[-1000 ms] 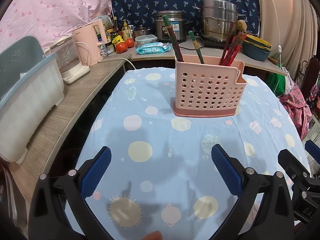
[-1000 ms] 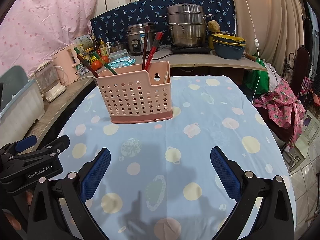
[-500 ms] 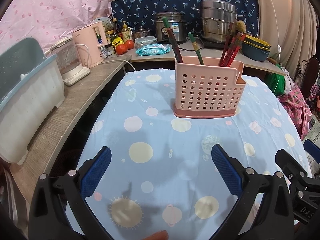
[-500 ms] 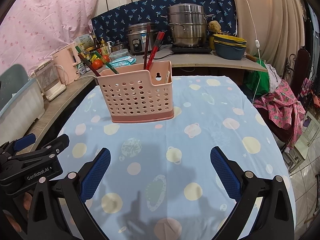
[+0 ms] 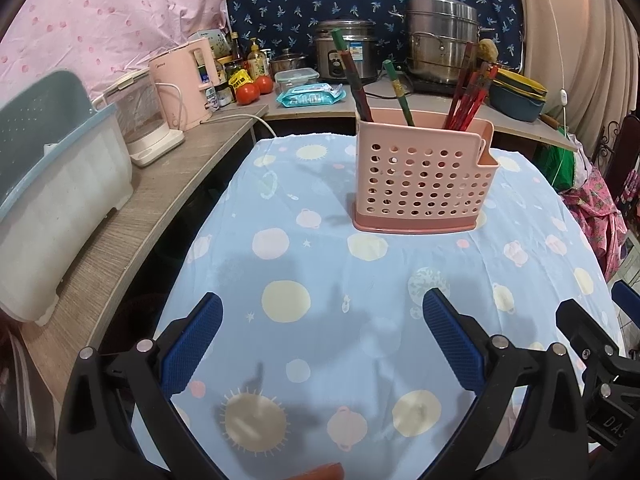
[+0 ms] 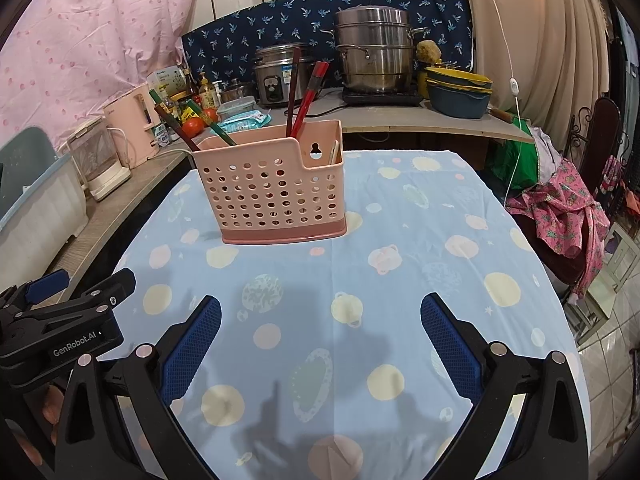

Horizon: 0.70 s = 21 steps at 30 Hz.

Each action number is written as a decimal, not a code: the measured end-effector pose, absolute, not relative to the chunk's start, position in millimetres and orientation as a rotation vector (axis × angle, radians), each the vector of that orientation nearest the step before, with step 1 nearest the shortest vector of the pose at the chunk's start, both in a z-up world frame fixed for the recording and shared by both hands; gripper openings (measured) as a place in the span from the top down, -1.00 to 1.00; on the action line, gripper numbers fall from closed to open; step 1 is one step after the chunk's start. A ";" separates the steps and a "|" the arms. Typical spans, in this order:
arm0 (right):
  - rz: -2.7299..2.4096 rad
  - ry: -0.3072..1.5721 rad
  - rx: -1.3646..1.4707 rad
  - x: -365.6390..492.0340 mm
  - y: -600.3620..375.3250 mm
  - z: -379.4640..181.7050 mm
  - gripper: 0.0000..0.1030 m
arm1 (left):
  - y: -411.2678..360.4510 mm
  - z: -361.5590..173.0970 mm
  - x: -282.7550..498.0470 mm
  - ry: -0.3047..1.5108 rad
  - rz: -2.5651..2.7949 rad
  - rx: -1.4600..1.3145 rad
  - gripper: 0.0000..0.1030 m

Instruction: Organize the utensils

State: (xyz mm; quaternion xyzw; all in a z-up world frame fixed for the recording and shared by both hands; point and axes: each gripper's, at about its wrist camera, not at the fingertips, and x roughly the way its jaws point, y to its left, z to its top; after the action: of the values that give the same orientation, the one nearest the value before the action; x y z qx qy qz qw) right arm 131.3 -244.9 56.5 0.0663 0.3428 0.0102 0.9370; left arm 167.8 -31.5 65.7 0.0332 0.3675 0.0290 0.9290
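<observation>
A pink perforated utensil holder (image 5: 424, 178) stands upright on the blue patterned tablecloth (image 5: 320, 280); it also shows in the right wrist view (image 6: 276, 192). Green-tipped chopsticks (image 5: 396, 92) lean in its left part and red chopsticks (image 5: 468, 96) in its right part; in the right wrist view red chopsticks (image 6: 306, 100) stand at its back. My left gripper (image 5: 322, 340) is open and empty, near the table's front. My right gripper (image 6: 320, 340) is open and empty beside it, to the right.
A wooden counter (image 5: 132, 216) runs along the left with a white-and-blue bin (image 5: 48, 184), a kettle (image 5: 184, 84) and tomatoes (image 5: 248, 92). Pots (image 6: 376, 60) and bowls (image 6: 456, 92) stand on the back counter. Pink cloth (image 6: 568, 216) lies on a chair at the right.
Both grippers have drifted slightly; the holder sits a touch lower in both views. Nothing was taken hold of or let go.
</observation>
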 end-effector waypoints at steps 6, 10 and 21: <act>0.019 0.701 0.138 132.3 -246.7 55.3 -0.87 | -32.9 65.4 168.9 0.755 0.057 0.074 -0.86; 0.019 0.701 0.138 132.5 -246.9 55.2 -0.87 | -31.6 65.4 169.7 0.756 0.061 0.066 -0.86; 0.023 0.705 0.127 133.3 -247.0 56.2 -0.87 | -27.9 64.9 170.9 0.753 0.075 0.069 -0.86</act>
State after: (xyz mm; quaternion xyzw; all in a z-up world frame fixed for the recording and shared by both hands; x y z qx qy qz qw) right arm 133.3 -247.0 56.2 0.0623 0.3449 0.0111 0.9365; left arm 170.9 -27.9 64.9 0.0339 0.3673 0.0366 0.9288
